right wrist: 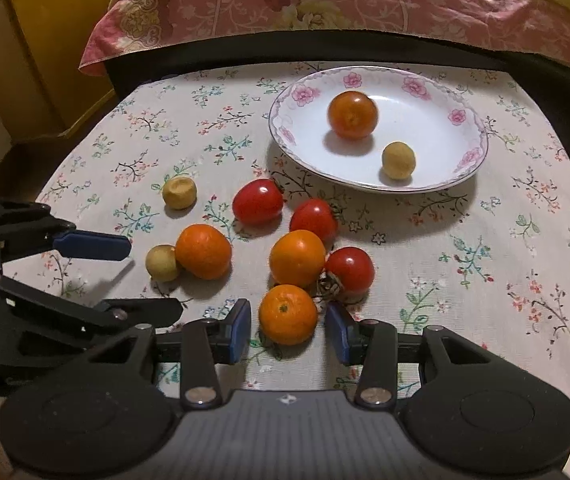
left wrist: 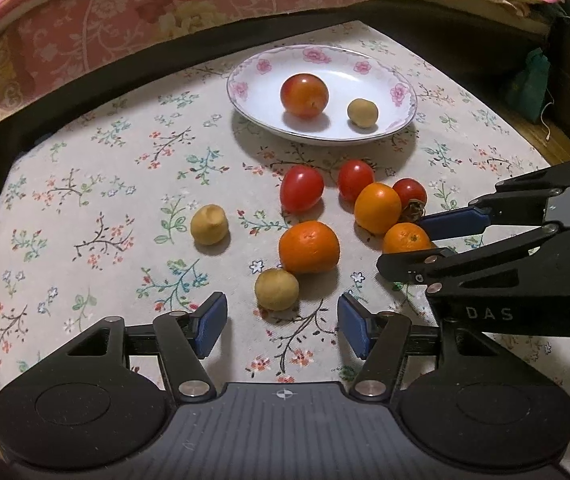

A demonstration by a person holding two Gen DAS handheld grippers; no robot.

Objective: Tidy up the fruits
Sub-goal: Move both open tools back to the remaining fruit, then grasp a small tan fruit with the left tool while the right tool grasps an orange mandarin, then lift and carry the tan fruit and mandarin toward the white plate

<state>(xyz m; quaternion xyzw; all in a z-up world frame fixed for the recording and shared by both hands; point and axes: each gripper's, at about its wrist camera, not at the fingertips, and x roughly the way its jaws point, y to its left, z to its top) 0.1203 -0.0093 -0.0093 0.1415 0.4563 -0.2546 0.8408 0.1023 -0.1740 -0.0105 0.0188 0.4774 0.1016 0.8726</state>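
On the floral tablecloth lie three red tomatoes, three oranges and two small tan fruits. My left gripper [left wrist: 281, 322] is open, and one tan fruit [left wrist: 277, 289] sits just ahead of its blue pads, beside an orange [left wrist: 309, 246]. My right gripper [right wrist: 290, 328] is open around the nearest orange [right wrist: 288, 314], with a gap on each side of it. The white flowered plate [left wrist: 245, 92] at the back holds a red-orange tomato [left wrist: 304, 95] and a tan fruit [left wrist: 362, 112]. Each view shows the other gripper: the right gripper [left wrist: 425, 244], the left gripper [right wrist: 125, 276].
A second tan fruit [left wrist: 209, 225] lies alone to the left. A bed with a pink floral quilt [left wrist: 125, 20] runs along the table's far edge. A yellow cabinet [right wrist: 45, 40] stands at the far left, and a green bag [left wrist: 531, 84] hangs on dark furniture at the right.
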